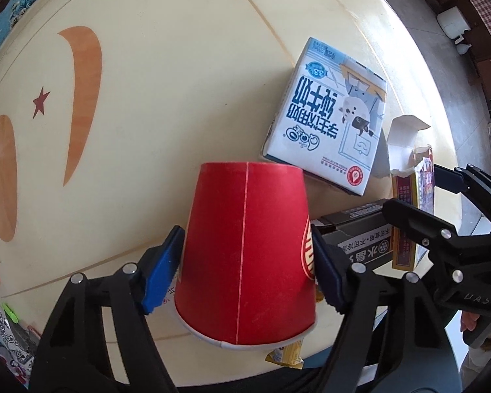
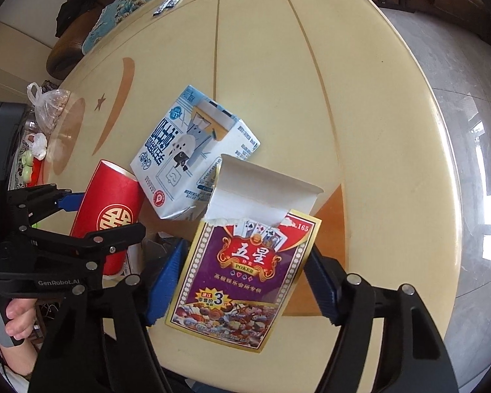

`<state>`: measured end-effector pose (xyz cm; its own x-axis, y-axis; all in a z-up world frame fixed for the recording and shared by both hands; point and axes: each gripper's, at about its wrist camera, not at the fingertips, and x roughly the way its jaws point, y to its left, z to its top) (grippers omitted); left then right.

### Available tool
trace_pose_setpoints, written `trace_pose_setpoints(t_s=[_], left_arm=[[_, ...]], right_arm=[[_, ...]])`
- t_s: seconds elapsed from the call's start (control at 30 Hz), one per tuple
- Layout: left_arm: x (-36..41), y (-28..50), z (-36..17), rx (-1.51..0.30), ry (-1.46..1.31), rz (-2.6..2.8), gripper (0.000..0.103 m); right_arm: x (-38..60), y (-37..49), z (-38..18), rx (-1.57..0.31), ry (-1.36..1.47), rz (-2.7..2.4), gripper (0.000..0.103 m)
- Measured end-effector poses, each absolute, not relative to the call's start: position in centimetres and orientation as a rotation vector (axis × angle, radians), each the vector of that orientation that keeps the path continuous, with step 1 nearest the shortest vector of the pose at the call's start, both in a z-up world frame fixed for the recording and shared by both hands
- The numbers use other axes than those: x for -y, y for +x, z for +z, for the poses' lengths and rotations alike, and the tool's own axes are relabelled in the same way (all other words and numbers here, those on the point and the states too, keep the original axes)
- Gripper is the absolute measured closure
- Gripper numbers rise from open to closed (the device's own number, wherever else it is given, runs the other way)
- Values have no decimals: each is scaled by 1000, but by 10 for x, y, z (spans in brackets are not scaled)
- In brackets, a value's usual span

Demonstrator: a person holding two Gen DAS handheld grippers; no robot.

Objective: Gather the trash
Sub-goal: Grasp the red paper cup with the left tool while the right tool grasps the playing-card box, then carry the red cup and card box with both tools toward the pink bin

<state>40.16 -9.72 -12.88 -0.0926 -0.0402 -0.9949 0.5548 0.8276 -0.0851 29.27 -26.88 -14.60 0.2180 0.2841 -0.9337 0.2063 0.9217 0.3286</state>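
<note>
A red paper cup (image 1: 245, 245) lies on its side on the round cream table (image 1: 163, 98), rim toward the near edge. My left gripper (image 1: 245, 271) is shut on it, a blue pad pressed to each side of the cup. The right wrist view shows that cup (image 2: 111, 196) and the left gripper (image 2: 104, 213) at the left. My right gripper (image 2: 245, 278) is shut on a purple playing-card box (image 2: 242, 271) with a torn-open white flap, upright between the pads. A blue-and-white milk carton (image 2: 186, 150) lies on the table just beyond both.
A black printed box (image 1: 360, 229) lies between the cup and the card box (image 1: 409, 196). A yellow wrapper (image 1: 288, 353) pokes out under the cup's rim. A knotted plastic bag (image 2: 49, 104) and small clutter sit at the table's left. A person's hand (image 2: 13, 314) holds the left gripper's handle.
</note>
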Motion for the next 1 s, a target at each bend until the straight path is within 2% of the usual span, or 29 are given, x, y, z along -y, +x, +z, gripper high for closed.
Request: trace_pose_setpoints(t_s=[0.5,1.0], left_arm=[[100,370,-112,-1558,382,-499,36],[82,315,-57,-1469,392,-475,36]], right_arm=[[258,283,-112,-1293,303,60,38],[243,261,-67,-1235,245,75,38]])
